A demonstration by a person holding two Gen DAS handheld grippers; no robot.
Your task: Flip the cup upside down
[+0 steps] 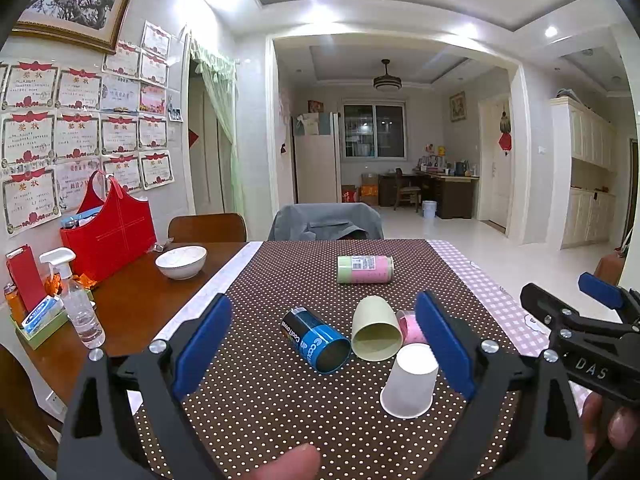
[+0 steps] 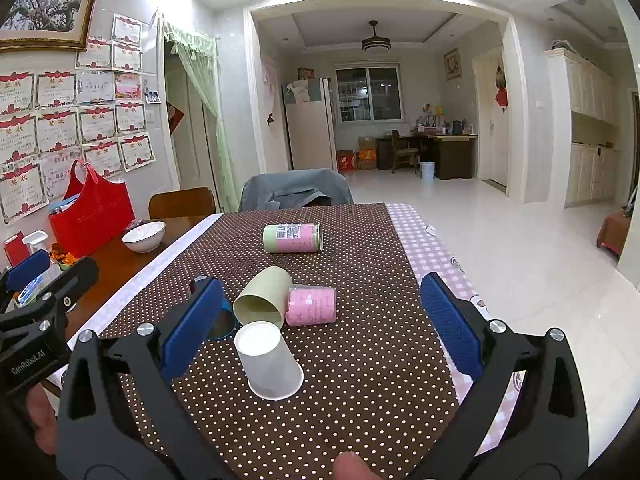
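A white paper cup (image 1: 409,380) stands upside down on the brown dotted cloth (image 1: 280,400); it also shows in the right wrist view (image 2: 269,360). A pale green cup (image 1: 376,330) (image 2: 264,300) lies on its side, mouth toward me. My left gripper (image 1: 324,344) is open and empty, held above the cloth short of the cups. My right gripper (image 2: 320,324) is open and empty, with the white cup low between its fingers. The right gripper also appears at the right edge of the left wrist view (image 1: 580,320).
A blue can (image 1: 316,340), a small pink can (image 2: 312,306) and a pink-green can (image 1: 365,269) lie on their sides. A white bowl (image 1: 181,261), red bag (image 1: 106,236) and spray bottle (image 1: 78,304) stand on the bare wood at left. Chairs stand beyond the table.
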